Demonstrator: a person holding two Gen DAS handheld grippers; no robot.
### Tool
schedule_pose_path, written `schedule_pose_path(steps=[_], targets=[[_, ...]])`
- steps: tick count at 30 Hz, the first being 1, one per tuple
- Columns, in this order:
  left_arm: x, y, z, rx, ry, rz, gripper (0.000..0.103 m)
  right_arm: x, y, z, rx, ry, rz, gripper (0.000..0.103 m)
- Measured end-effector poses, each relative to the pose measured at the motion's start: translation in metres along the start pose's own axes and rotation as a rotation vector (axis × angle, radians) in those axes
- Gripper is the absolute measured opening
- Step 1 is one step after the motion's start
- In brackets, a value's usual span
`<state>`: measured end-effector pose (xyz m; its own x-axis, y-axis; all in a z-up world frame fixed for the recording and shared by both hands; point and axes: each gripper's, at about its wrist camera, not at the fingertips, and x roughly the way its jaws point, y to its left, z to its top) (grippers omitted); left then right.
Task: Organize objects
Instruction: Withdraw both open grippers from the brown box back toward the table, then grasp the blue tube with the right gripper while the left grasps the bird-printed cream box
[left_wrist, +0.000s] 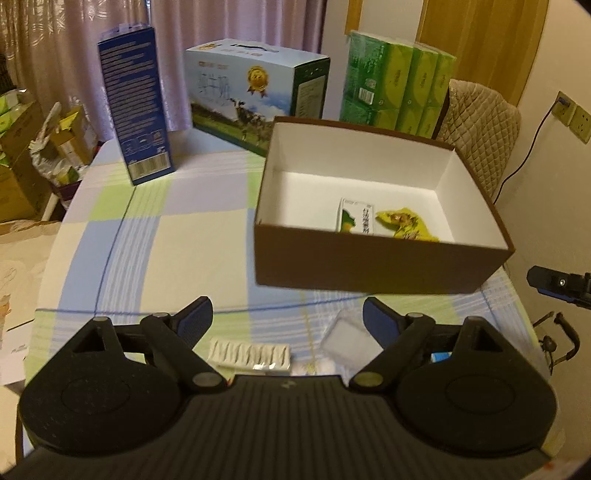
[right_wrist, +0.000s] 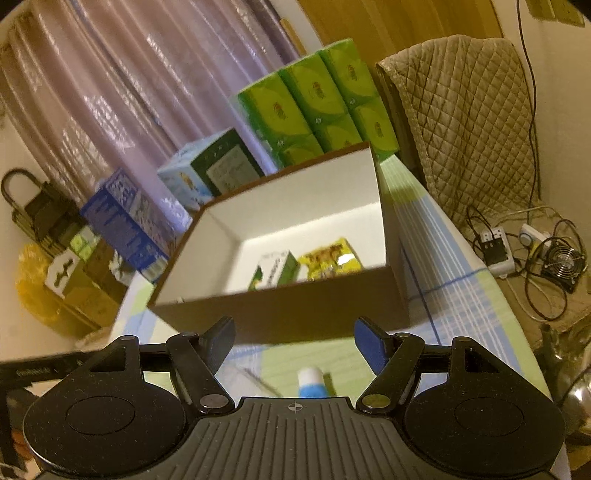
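Left gripper (left_wrist: 288, 317): jaws spread wide, holding nothing, poised above the near part of the desk (left_wrist: 155, 236), which is covered with a pale checked cloth in green, blue and white. Directly beneath it lie three loose items: a white ribbed packet (left_wrist: 249, 354), a small clear square sachet (left_wrist: 349, 338) just to its right, and a blue-and-white item (left_wrist: 441, 357) mostly hidden behind the right finger.

Right gripper (right_wrist: 294, 341): jaws likewise spread wide and empty. Below it, near the camera, the white cap and blue body of a small tube (right_wrist: 311, 382) are visible on the cloth; the rest is hidden by the gripper body.

An open brown cardboard box (left_wrist: 369, 264) with a white interior stands on the right half of the desk, just beyond both grippers. Inside it, on the floor against the near wall, a white-and-green carton (left_wrist: 356, 216) lies beside a yellow snack packet (left_wrist: 406, 223); the two appear to touch. The remainder of the box floor is bare.

Along the far edge of the desk stand a tall dark blue carton (left_wrist: 135, 110) at the left, a light blue milk gift case (left_wrist: 255, 92) with a carry handle in the middle, and a green multipack of tissues (left_wrist: 399, 88) at the right. A quilted beige chair cover (left_wrist: 480, 125) shows behind the box at the far right. Cardboard boxes (left_wrist: 22, 173) sit off the desk at the left.
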<state>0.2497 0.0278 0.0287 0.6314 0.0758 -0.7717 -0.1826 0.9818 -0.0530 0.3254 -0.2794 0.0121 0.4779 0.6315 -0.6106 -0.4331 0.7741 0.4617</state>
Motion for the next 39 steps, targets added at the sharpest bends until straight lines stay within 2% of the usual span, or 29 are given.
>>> schedule_pose_path(steps=[18,29,32,34,39], targets=[[-0.017,0.036,-0.068,-0.091,0.064,0.073,0.087,0.019,0.001,-0.055,-0.106,0.154,-0.074,0.069],[-0.021,0.062,-0.101,-0.153,0.106,0.137,0.087,0.045,-0.001,-0.070,-0.171,0.209,-0.108,0.068],[-0.022,0.071,-0.105,-0.164,0.112,0.161,0.087,0.054,0.001,-0.070,-0.202,0.214,-0.111,0.063],[-0.022,0.076,-0.108,-0.176,0.116,0.174,0.086,0.062,0.001,-0.070,-0.216,0.222,-0.110,0.055],[-0.022,0.082,-0.112,-0.188,0.127,0.191,0.086,0.083,0.001,-0.071,-0.242,0.243,-0.092,0.051]])
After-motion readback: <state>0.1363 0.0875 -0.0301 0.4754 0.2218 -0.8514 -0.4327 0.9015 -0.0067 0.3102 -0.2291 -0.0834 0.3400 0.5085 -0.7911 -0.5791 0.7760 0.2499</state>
